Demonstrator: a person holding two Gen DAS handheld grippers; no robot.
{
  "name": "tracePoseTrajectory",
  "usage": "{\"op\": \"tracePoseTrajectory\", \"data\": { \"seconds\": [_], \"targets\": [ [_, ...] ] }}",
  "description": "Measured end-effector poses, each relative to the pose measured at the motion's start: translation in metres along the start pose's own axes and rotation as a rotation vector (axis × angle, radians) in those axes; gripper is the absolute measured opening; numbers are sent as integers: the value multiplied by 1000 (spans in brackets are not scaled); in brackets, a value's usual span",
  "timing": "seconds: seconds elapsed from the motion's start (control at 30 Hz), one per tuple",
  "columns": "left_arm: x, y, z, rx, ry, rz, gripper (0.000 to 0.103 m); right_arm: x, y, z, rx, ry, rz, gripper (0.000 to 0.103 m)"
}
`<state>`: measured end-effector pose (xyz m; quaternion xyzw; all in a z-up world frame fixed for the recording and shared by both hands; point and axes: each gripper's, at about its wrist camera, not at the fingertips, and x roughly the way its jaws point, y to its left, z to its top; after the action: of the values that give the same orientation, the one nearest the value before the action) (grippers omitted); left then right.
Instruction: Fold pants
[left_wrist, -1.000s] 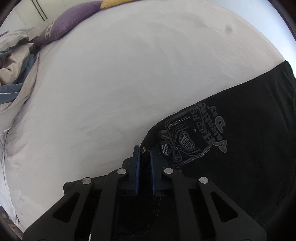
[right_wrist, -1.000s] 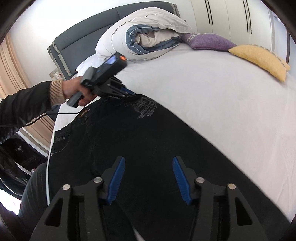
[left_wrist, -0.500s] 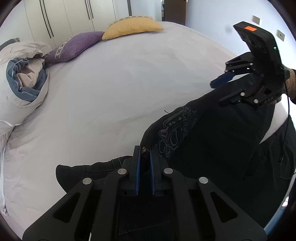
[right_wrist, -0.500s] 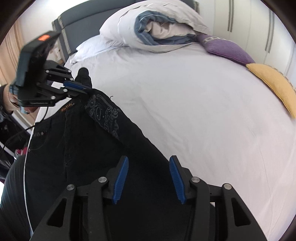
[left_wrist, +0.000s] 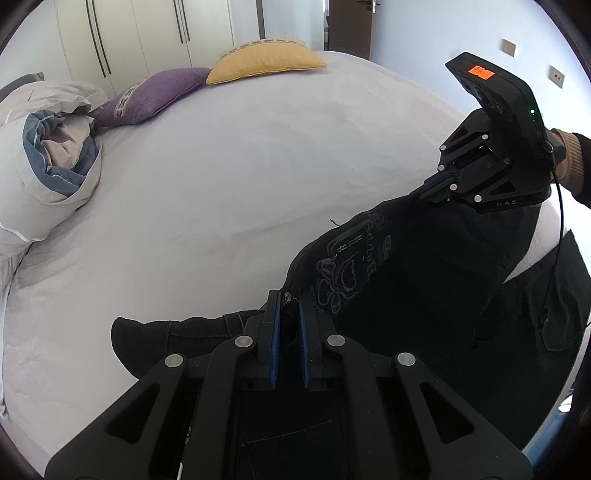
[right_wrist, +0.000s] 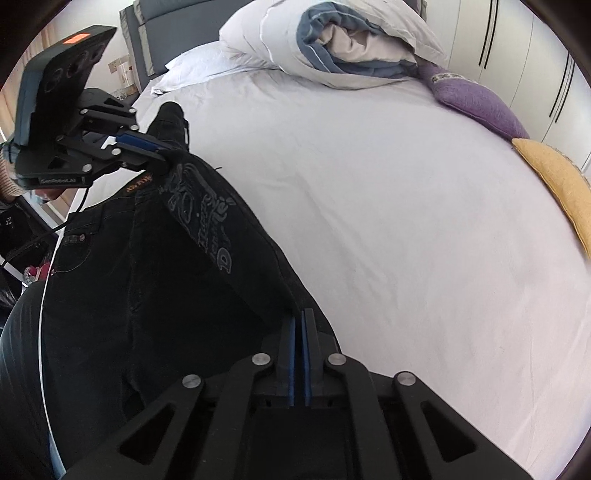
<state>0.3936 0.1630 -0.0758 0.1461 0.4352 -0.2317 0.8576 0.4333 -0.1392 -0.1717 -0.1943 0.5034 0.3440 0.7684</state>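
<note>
Black pants (left_wrist: 424, 280) with grey embroidered lettering lie along the near edge of a bed with a white sheet (left_wrist: 229, 177). My left gripper (left_wrist: 287, 306) is shut on the fabric at the waist end and lifts it off the sheet; it also shows in the right wrist view (right_wrist: 162, 149). My right gripper (right_wrist: 300, 325) is shut on the pants' far edge lower down the leg (right_wrist: 207, 221); it shows in the left wrist view (left_wrist: 424, 190). The fabric hangs taut between the two grippers.
A rolled white and blue duvet (right_wrist: 343, 48) lies at the head of the bed. A purple cushion (right_wrist: 476, 103) and a yellow cushion (right_wrist: 557, 181) sit along the far side. White wardrobes (left_wrist: 122, 37) stand behind. The grey headboard (right_wrist: 177, 33) is at the back.
My right gripper has closed on the pants' edge. My left gripper has lifted the waist end up off the sheet, pulling the fabric taut.
</note>
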Motion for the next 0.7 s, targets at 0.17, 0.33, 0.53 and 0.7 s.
{"op": "tracePoseTrajectory", "data": {
  "seconds": [0.17,0.33,0.53,0.7],
  "targets": [
    [-20,-2,-8,5,-20,11,8,-22,25,-2,-36,-31,-1,3],
    [-46,-15,-31,27,-27,19,8,-46,63,-11,-74,-52,-8,3],
    [-71,-32,-81,29,20,27,8,-55,131,-35,-118,-59,16,3],
    [-85,-51,-126,49,88,58,8,-50,192,-56,-177,-40,38,3]
  ]
}}
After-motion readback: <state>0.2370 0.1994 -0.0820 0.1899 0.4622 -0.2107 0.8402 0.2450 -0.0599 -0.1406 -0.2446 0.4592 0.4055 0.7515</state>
